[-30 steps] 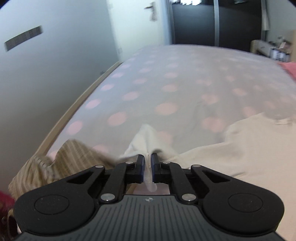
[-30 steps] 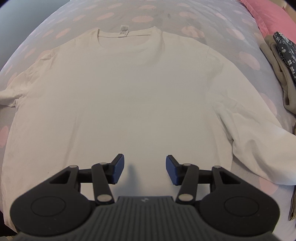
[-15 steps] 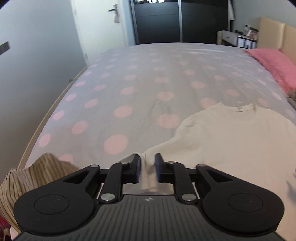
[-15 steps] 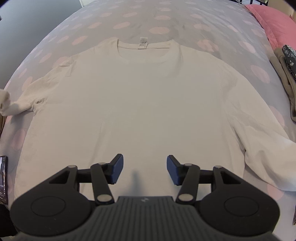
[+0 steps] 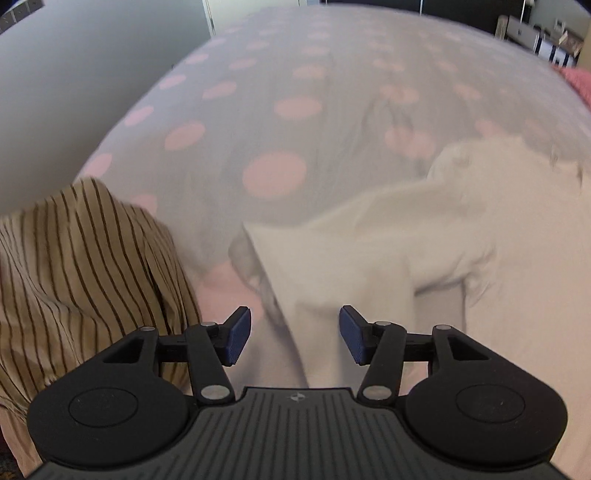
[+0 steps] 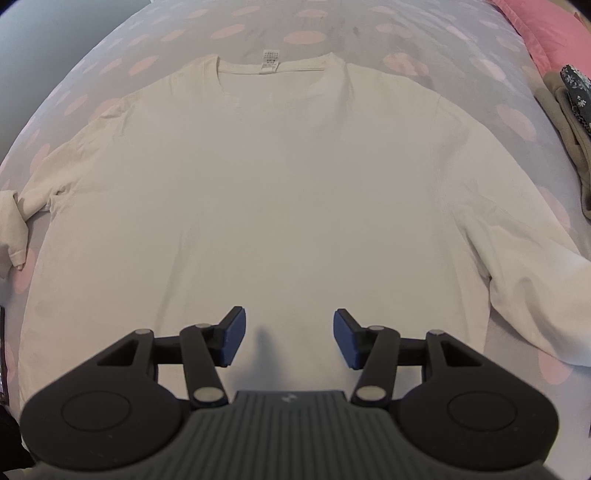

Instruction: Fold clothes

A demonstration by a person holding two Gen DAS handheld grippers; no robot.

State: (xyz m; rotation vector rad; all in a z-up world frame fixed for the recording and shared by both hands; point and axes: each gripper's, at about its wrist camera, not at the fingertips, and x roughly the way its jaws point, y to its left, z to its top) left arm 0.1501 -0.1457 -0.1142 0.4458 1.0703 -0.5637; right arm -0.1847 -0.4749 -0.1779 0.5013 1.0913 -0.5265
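A cream long-sleeved shirt (image 6: 288, 192) lies flat on the dotted bedspread (image 6: 317, 33), collar and label at the far side. My right gripper (image 6: 289, 339) hovers open over its lower hem, nothing between the fingers. In the left wrist view the shirt's left sleeve (image 5: 332, 258) lies crumpled on the bedspread (image 5: 273, 122). My left gripper (image 5: 294, 334) is low over the cuff, its jaws opening, the sleeve cloth lying loose between them and the pads off it. In the right wrist view that sleeve end (image 6: 13, 229) is bunched at the left edge.
A tan striped garment (image 5: 74, 280) is heaped left of the left gripper. Folded beige and dark floral clothes (image 6: 569, 103) lie at the bed's right side beside a pink pillow (image 6: 546, 26). A grey wall (image 5: 74, 74) runs along the bed's left edge.
The left gripper, shut on the sleeve cuff a second ago, has sunk toward the bed and opened, letting the sleeve drop. The right gripper stays open over the hem.
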